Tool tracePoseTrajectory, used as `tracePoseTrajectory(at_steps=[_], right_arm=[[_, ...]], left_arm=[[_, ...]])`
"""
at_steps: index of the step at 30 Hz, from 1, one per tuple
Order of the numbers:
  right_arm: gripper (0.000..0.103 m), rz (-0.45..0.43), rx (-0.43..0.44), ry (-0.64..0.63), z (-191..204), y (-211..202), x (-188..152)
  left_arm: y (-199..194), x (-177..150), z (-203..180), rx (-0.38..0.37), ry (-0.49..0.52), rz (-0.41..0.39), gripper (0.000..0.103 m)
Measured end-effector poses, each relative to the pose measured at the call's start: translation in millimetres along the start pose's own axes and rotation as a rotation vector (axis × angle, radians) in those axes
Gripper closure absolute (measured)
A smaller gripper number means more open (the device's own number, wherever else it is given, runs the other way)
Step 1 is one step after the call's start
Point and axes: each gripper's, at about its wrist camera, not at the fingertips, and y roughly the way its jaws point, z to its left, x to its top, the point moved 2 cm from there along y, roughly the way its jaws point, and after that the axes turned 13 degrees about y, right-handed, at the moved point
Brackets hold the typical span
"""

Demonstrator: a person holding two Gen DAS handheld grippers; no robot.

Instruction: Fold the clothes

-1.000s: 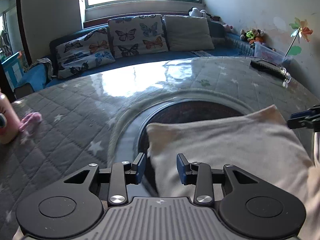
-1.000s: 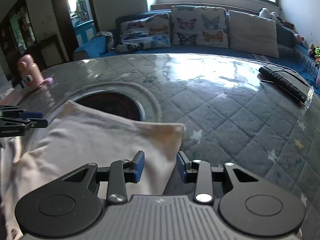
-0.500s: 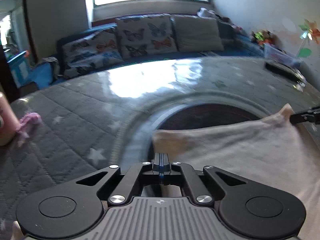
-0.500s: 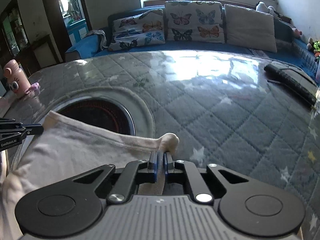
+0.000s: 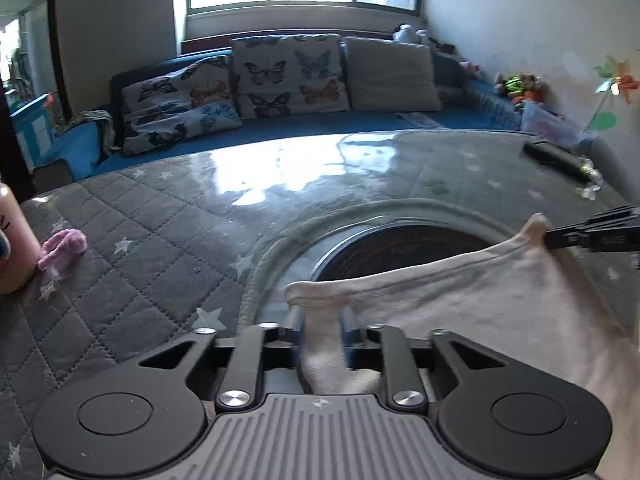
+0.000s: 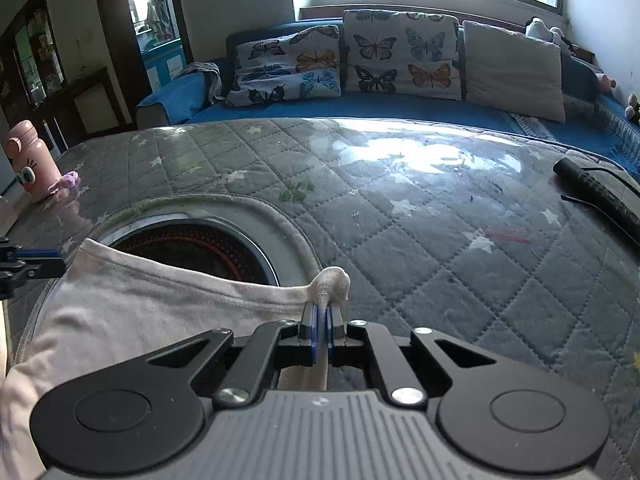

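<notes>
My left fingers [image 5: 322, 334] and right fingers [image 6: 322, 330] each grasp a corner of the cloth [image 6: 160, 300]; folding seems underway, not finished.

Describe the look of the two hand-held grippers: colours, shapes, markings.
Both match. The left hand-held gripper and the right hand-held gripper have matte black linkage arms with silver rivets, two round black discs, a ribbed grey centre plate bearing a small emblem, and blue-edged finger pads. No cables or sleeves show.
</notes>
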Motion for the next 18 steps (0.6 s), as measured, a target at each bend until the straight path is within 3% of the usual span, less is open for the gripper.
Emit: tracePoseTrajectory(at_steps=[3,6,7,8,10,18], right_arm=[[0.098,0.008,0.007,-0.005,-1,0,1],[0.098,0.019,0.014,-0.012,-1,1,2],[0.098,0.021,0.013,-0.011,-1,2,2],[0.098,0.023,0.013,-0.010,-2,3,2],[0.098,0.024,0.012,-0.010,-2,4,2],[0.099,-0.019,0.016,0.002,6,13,14]], left_arm=[[7,1,-2,0.018,-0.005,0.016,0.067],[18,-3,-5,0.022,0.006,0.045,0.069],[21,-5,-6,0.024,0.010,0.052,0.074],[23,-7,-6,0.024,0.008,0.053,0.092],[22,-8,-6,0.037,0.009,0.036,0.101],[16,5,13,0.137,0.034,-0.029,0.101]])
